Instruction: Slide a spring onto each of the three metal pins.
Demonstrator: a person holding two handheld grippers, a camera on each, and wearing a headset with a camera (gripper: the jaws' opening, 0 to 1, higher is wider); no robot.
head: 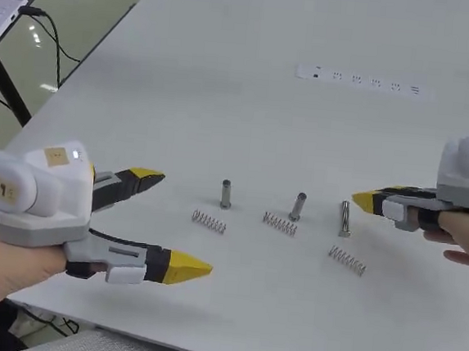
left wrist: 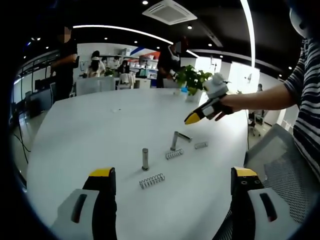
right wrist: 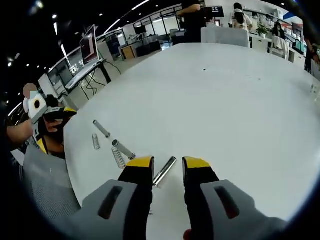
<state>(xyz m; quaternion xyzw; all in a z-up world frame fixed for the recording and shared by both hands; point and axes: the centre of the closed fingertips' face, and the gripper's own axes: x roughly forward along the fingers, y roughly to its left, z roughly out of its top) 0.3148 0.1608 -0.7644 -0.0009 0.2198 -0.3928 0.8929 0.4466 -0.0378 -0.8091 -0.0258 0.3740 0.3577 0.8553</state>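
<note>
**Three metal pins and three springs on a white surface [head: 249, 103], head view.** The left pin [head: 226, 194] stands upright. The middle pin [head: 298, 206] tilts. The right pin [head: 345, 219] shows as a narrow bar (whether it stands or lies cannot be told).

Each spring lies loose on the surface, off its pin:
- The left spring [head: 209, 221] is just in front of the left pin.
- The middle spring [head: 280, 223] is close against the foot of the middle pin.
- The right spring [head: 347, 260] is near the right pin, on the person's side.

The left claw [head: 180, 220], at the near left edge, has its jaws spread wide with nothing between them. It is well apart from the left pin.

The right claw [head: 364, 202] points in from the right, its yellow tips just beside the top of the right pin. In the right gripper view its jaws stand parted by a narrow gap and hold nothing, with the right pin [right wrist: 165, 171] seen just beyond the tips.

A power strip [head: 358, 79] lies far back on the surface.
</note>
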